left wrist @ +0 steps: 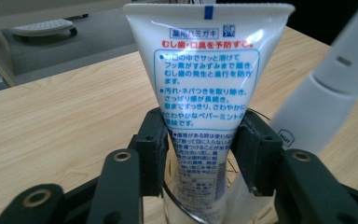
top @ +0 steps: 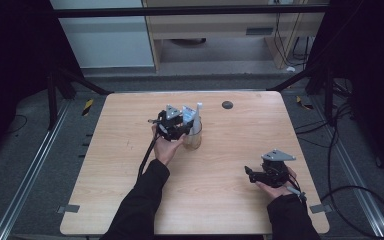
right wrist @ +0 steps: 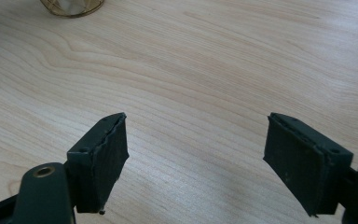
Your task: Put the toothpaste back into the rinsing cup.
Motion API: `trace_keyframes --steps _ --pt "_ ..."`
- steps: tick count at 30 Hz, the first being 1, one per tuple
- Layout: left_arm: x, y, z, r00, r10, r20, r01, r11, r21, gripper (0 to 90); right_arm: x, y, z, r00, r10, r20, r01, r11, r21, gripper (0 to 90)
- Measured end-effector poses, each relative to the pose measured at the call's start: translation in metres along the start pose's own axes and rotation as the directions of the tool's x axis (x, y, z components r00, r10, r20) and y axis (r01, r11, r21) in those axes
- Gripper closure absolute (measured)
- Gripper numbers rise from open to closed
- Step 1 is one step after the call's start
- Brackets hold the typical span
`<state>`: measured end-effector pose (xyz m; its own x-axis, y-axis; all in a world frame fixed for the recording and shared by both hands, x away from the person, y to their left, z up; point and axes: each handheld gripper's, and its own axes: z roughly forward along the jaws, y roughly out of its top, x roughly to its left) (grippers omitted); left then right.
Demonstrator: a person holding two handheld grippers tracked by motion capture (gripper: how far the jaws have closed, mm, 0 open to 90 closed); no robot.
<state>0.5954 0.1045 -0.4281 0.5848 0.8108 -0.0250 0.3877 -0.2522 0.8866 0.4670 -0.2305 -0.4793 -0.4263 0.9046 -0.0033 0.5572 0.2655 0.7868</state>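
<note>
A white toothpaste tube [left wrist: 205, 93] with blue and red print stands cap-down in a clear glass cup [top: 194, 139] near the table's middle. A white toothbrush handle [left wrist: 317, 107] leans in the same cup. My left gripper [top: 182, 122] reaches the cup from the left. In the left gripper view its pads [left wrist: 154, 140] flank the tube's lower half closely without squeezing it, so the left gripper [left wrist: 200, 135] stands open. My right gripper [top: 250, 172] rests low at the front right of the table. In its own view the right gripper [right wrist: 196, 149] is wide open over bare wood.
The wooden table [top: 230, 200] carries a small black round spot [top: 227, 104] near its far edge. The cup's base [right wrist: 72, 7] shows at the top left of the right gripper view. Black frame bars and cables surround the table.
</note>
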Motion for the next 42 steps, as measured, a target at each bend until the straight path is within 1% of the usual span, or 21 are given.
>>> trace_keyframes --steps 2,4,5,7,10,12,14,17,18,19,21,23,28,30,32,33,37,40,42 --pt "0.0 -0.002 -0.002 0.9998 0.017 0.008 -0.017 0.9998 0.003 51.7 0.0 0.0 0.0 1.0 0.002 0.001 -0.002 1.0 0.0 21.3" --pt "-0.001 -0.003 -0.006 0.9995 0.032 0.002 -0.032 0.9995 0.0 49.6 0.0 0.0 0.0 1.0 -0.001 0.003 0.001 1.0 -0.002 21.3" --pt "-0.001 -0.004 -0.007 0.9997 0.024 0.006 -0.024 0.9997 -0.003 46.3 0.0 0.0 0.0 1.0 -0.001 0.003 0.001 1.0 -0.001 21.3" --pt "0.001 -0.005 -0.01 0.9998 0.013 0.014 -0.013 0.9999 -0.007 44.9 0.0 0.0 0.0 1.0 0.001 0.003 -0.001 1.0 0.0 21.3" --pt "0.0 -0.007 -0.018 0.9997 0.02 0.011 -0.02 0.9996 -0.021 44.8 0.0 0.0 0.0 1.0 -0.001 0.003 0.001 1.0 -0.001 21.3" --pt "-0.001 -0.006 -0.024 0.9993 0.036 0.006 -0.035 0.9991 -0.022 44.5 0.0 0.0 0.0 1.0 0.001 0.004 -0.001 1.0 0.0 21.2" --pt "-0.002 -0.006 -0.031 0.9984 0.055 0.017 -0.054 0.9982 -0.026 42.9 -0.001 -0.001 0.0 1.0 -0.001 0.006 0.001 1.0 0.001 21.2" --pt "-0.005 -0.006 -0.044 0.9951 0.097 0.019 -0.097 0.9952 -0.013 40.8 -0.001 -0.002 -0.001 1.0 0.003 0.006 -0.003 1.0 0.006 20.9" --pt "-0.005 -0.007 -0.048 0.9948 0.099 0.023 -0.099 0.9951 -0.012 40.1 -0.001 -0.003 -0.001 1.0 0.001 0.01 -0.001 1.0 0.009 20.9" --pt "-0.004 -0.009 -0.053 0.9948 0.097 0.032 -0.096 0.9953 -0.014 39.6 -0.001 -0.003 -0.001 0.9999 -0.001 0.012 0.001 1.0 0.009 20.8" --pt "-0.002 -0.013 -0.062 0.995 0.094 0.036 -0.093 0.9955 -0.015 38.7 -0.003 -0.003 -0.001 0.9999 0.0 0.016 0.0 1.0 0.01 20.6" --pt "0.002 -0.017 -0.071 0.9951 0.094 0.032 -0.094 0.9956 -0.003 37.7 -0.003 -0.004 -0.002 0.9999 0.005 0.016 -0.005 1.0 0.006 20.5" --pt "0.013 -0.03 -0.094 0.9967 0.074 0.034 -0.075 0.997 0.02 35.9 -0.005 -0.005 -0.003 0.9997 0.013 0.022 -0.014 1.0 0.014 20.2" --pt "0.017 -0.037 -0.102 0.9971 0.073 0.022 -0.074 0.9968 0.029 35.4 -0.005 -0.006 -0.003 0.9997 0.004 0.025 -0.005 1.0 0.014 19.9" --pt "0.021 -0.044 -0.109 0.9976 0.068 0.018 -0.068 0.9969 0.04 35.2 -0.006 -0.006 -0.003 0.9997 0.008 0.024 -0.009 1.0 0.016 19.5" --pt "0.023 -0.049 -0.114 0.9979 0.063 0.013 -0.064 0.9965 0.054 35.0 -0.006 -0.006 -0.003 0.9997 0.01 0.024 -0.011 1.0 0.016 19.4" --pt "0.028 -0.063 -0.125 0.9982 0.059 -0.01 -0.058 0.9958 0.071 33.0 -0.006 -0.007 -0.003 0.9996 0.011 0.027 -0.012 1.0 0.02 18.7" --pt "0.032 -0.076 -0.132 0.9978 0.056 -0.035 -0.052 0.9941 0.096 31.9 -0.007 -0.007 -0.003 0.9995 0.013 0.029 -0.014 1.0 0.02 18.1" --pt "0.036 -0.087 -0.137 0.9983 0.04 -0.042 -0.035 0.9929 0.113 31.7 -0.008 -0.007 -0.003 0.9994 0.017 0.031 -0.018 1.0 0.022 17.6"
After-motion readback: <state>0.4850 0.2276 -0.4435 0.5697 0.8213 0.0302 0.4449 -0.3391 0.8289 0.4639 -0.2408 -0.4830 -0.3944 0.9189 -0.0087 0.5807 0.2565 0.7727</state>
